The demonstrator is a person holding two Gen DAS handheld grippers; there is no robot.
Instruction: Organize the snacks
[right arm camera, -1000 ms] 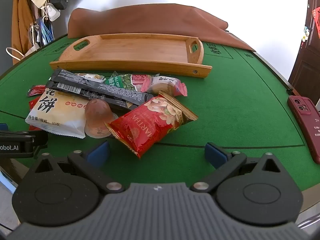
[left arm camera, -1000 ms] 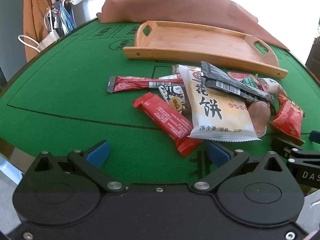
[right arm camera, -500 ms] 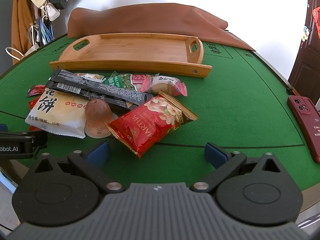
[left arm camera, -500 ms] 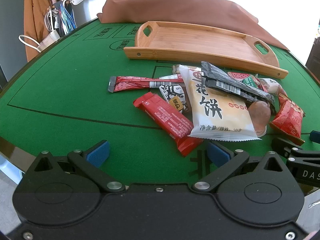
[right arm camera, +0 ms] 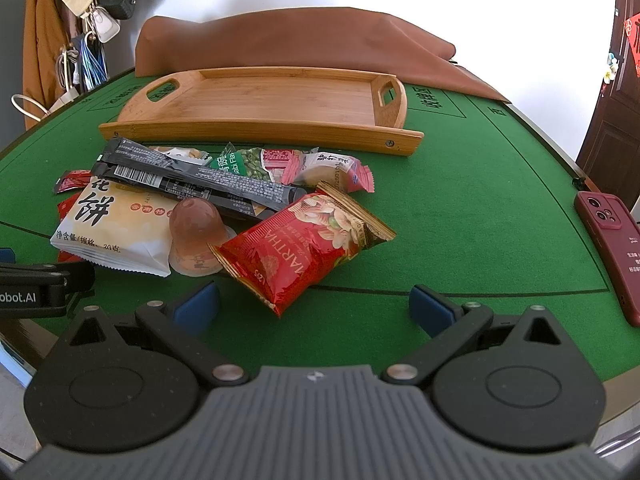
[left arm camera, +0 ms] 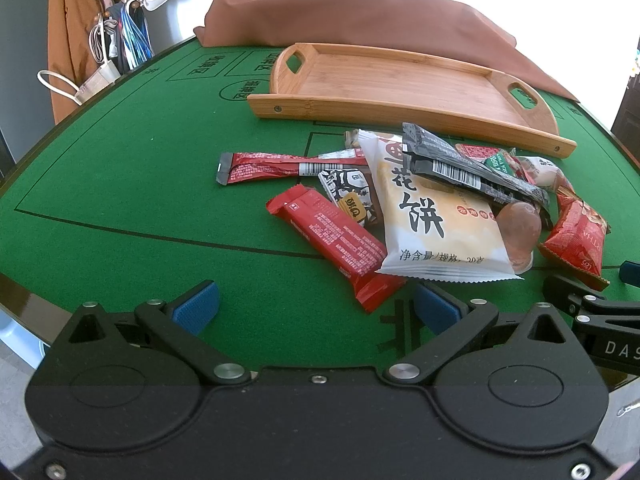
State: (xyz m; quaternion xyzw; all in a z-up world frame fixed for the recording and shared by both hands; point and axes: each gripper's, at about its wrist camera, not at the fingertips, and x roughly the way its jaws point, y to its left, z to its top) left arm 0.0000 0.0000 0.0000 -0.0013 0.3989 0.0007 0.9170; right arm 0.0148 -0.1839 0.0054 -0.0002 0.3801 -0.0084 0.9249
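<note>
A pile of snack packets lies on the green table in front of an empty wooden tray [left arm camera: 400, 84] [right arm camera: 276, 100]. The pile holds a white pastry packet [left arm camera: 432, 220] [right arm camera: 116, 224], a long black sachet [left arm camera: 468, 168] [right arm camera: 192, 180], a red bar [left arm camera: 336, 240], a red stick pack [left arm camera: 272, 166], a brown jelly cup [left arm camera: 518, 228] [right arm camera: 196, 236] and a red nut bag [right arm camera: 300, 244] [left arm camera: 576, 236]. My left gripper [left arm camera: 316, 306] stands open just short of the red bar's near end. My right gripper [right arm camera: 316, 306] stands open with the nut bag's near corner between its fingers.
A brown cloth [left arm camera: 360, 16] [right arm camera: 300, 40] is heaped behind the tray. A dark red phone [right arm camera: 612, 244] lies at the table's right edge. Bags and clothes [left arm camera: 100, 40] hang at the far left. Bare green felt stretches left of the pile and right of the nut bag.
</note>
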